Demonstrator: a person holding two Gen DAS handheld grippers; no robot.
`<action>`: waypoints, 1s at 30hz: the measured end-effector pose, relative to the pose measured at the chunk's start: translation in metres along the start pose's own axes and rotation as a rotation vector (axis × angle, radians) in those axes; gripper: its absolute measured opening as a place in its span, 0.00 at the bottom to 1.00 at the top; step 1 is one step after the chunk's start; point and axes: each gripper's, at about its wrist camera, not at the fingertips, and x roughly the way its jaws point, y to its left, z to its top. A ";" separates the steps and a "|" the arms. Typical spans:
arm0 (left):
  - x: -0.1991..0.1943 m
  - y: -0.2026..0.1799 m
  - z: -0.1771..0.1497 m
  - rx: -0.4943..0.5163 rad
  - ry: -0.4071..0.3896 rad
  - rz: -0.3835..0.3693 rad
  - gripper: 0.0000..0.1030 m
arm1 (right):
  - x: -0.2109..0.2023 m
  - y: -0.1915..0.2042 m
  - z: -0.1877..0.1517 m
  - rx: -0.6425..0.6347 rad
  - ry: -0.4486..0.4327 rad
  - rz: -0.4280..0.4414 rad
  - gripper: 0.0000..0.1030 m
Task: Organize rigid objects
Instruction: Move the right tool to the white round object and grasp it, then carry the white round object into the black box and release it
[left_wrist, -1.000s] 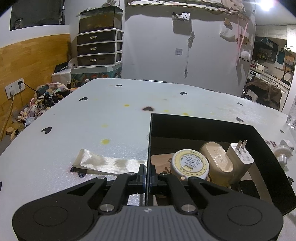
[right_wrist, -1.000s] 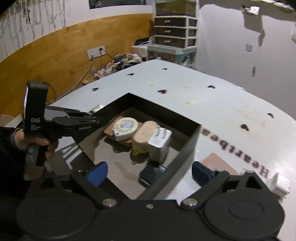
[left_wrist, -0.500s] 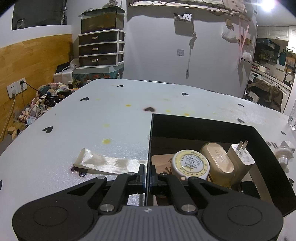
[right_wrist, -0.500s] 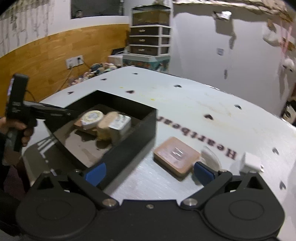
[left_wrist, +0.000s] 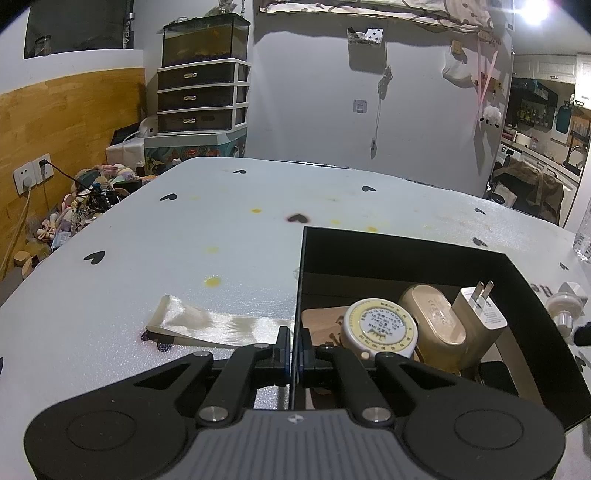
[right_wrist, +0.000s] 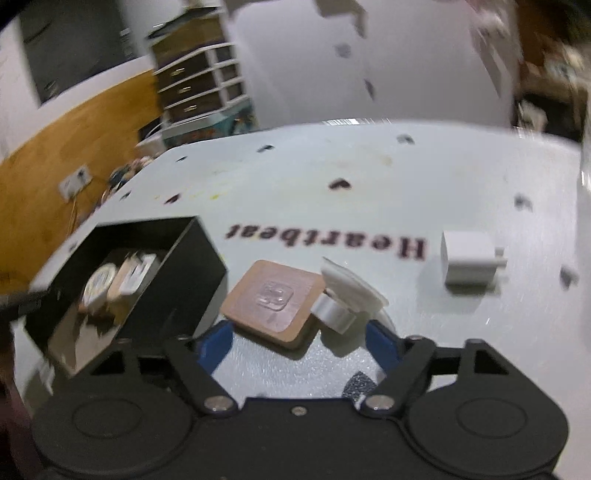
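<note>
In the left wrist view, the left claw (left_wrist: 293, 350) was clenched on the near wall of the black box (left_wrist: 402, 247) — tape measure (left_wrist: 380, 328) and charger (left_wrist: 480, 314) inside. In the right wrist view, the right claw (right_wrist: 301, 339) had been closing but gripped nothing; the brown square pad (right_wrist: 275, 302) lay just right of the box on the desk (right_wrist: 295, 184).

Each tool is matte black plastic: the left tool (left_wrist: 293, 350) has a ribbed grey cover plate, round recesses, silver pivot screws and angular linkage arms, while the right tool (right_wrist: 301, 338) shows the same build with blue fingertips (right_wrist: 216, 341).
</note>
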 end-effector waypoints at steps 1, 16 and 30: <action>0.000 0.000 0.000 -0.001 0.000 -0.001 0.03 | 0.005 -0.004 0.001 0.035 0.004 -0.007 0.70; 0.000 0.000 0.001 -0.004 -0.001 -0.008 0.03 | 0.029 -0.034 0.012 0.215 -0.036 -0.068 0.43; 0.000 0.000 0.000 -0.007 -0.001 -0.010 0.03 | -0.019 0.007 0.027 0.063 -0.143 0.040 0.43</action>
